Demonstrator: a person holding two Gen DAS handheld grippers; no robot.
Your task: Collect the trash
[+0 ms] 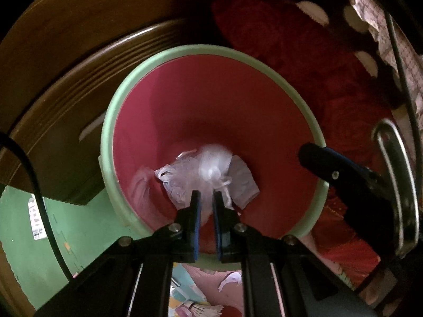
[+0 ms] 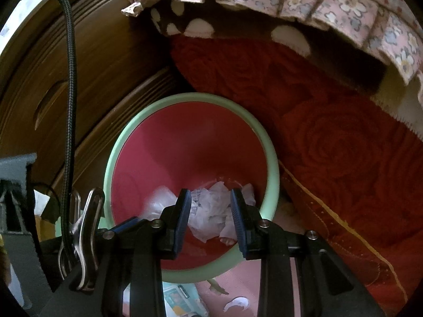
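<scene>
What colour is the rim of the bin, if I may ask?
The rim is pale mint green, clearest in the right wrist view.

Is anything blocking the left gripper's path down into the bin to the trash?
Nothing visible: the left gripper hangs over the open bin, jaws shut, with the crumpled white trash lying uncovered at its bottom.

Looking down into a round red plastic bin with a pale green rim [image 1: 105,142], crumpled white plastic bags and paper [image 1: 206,174] at its bottom; black left gripper [image 1: 206,198] above, blue-padded jaws nearly together, nothing between.
</scene>
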